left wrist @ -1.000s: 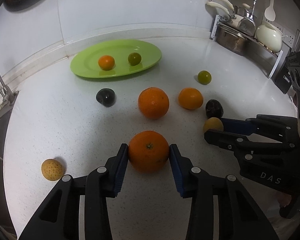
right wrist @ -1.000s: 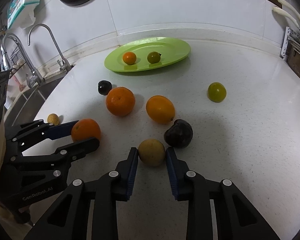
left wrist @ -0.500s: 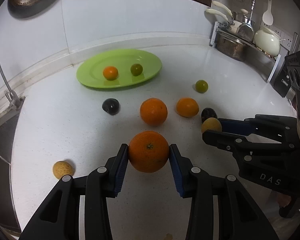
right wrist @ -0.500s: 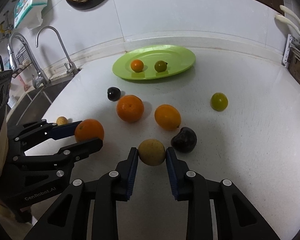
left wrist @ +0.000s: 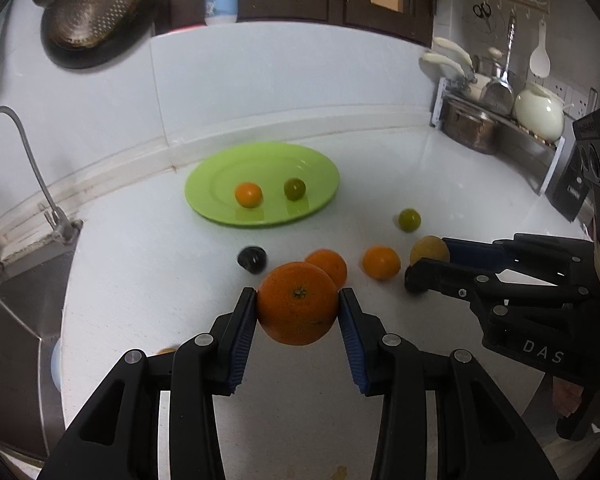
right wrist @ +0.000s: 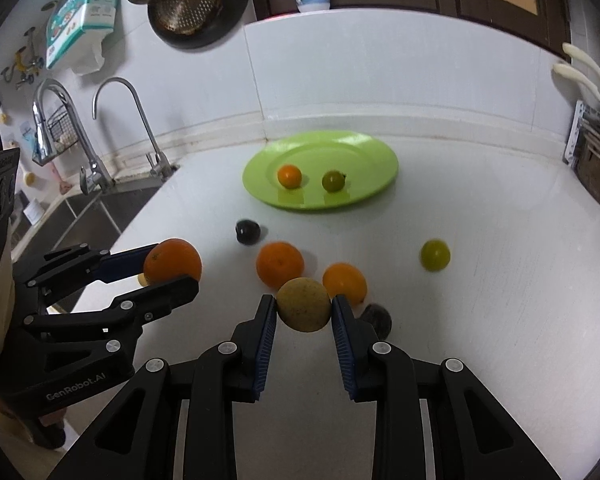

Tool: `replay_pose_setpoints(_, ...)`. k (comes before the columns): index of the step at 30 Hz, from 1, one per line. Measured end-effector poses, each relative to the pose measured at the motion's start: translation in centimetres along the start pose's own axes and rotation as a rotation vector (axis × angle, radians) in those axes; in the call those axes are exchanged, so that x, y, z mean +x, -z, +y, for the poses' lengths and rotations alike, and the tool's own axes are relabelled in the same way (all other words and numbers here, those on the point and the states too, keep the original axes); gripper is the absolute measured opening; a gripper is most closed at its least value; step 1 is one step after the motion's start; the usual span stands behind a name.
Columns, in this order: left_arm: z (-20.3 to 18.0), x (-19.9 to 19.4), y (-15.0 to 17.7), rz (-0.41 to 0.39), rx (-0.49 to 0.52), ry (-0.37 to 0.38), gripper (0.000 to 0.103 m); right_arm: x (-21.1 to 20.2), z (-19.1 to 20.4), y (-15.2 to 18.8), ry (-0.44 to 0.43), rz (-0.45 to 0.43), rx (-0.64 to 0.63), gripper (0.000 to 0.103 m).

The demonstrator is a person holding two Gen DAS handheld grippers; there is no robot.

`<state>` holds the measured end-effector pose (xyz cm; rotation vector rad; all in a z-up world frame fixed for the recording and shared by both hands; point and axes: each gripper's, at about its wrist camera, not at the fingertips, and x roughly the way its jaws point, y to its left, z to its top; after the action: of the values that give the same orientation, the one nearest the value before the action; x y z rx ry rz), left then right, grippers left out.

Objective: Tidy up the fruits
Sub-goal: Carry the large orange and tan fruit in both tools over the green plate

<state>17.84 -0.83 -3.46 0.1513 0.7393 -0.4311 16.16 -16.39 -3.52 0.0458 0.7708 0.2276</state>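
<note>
- White kitchen bench (left wrist: 380, 400), sink (right wrist: 80, 216) off to one side, green plate (left wrist: 320, 168) near the back wall with two small fruits already on it.
- What changed: a second ago both held fruits were sitting on the bench, now both are lifted clear. The view has pulled up too, so more of the wall and hanging strainer (left wrist: 92, 4) shows.
- Left gripper (left wrist: 298, 320) is clamped on the big orange (left wrist: 298, 304), pads pressing both sides, grip unchanged.
- Right gripper (right wrist: 304, 320) is closed tight on the yellow fruit (right wrist: 304, 310), same story.
- So my read is the pick-up is done on both sides and the carry to the plate comes next.
- Both grippers point forward and angled down toward the bench, side by side, plate straight ahead.
- Left on the bench: two oranges (right wrist: 280, 264) (right wrist: 344, 284), a green fruit (right wrist: 435, 255), two dark ones (right wrist: 247, 232) (right wrist: 378, 318), all short of the plate.
- Round fruit might roll on that shallow plate, so I'd set them down gently.
</note>
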Motion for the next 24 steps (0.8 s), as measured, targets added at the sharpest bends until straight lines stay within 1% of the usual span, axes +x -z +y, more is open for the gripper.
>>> replay_pose_setpoints(5,0.8,-0.7,-1.0,-0.018,-0.033,0.000,0.041,-0.7,0.1,-1.4,0.001,-0.038,-0.010,0.030)
replay_pose_setpoints(8,1.1,-1.1,-1.6,-0.035,-0.028,-0.011,0.041,-1.1,0.2,-2.2,-0.001,-0.063,-0.017,0.030)
replay_pose_setpoints(11,1.4,-1.4,-2.2,-0.050,-0.028,-0.020,0.041,-1.1,0.3,-3.2,-0.028,-0.083,-0.018,0.030)
replay_pose_setpoints(18,2.3,-1.7,-4.2,-0.084,-0.011,-0.043,0.041,-1.4,1.0,-5.2,-0.024,-0.137,-0.043,0.030)
replay_pose_setpoints(24,3.2,-1.3,-6.3,-0.111,-0.004,-0.037,0.041,-1.1,1.3,-7.2,-0.047,-0.166,-0.049,0.030)
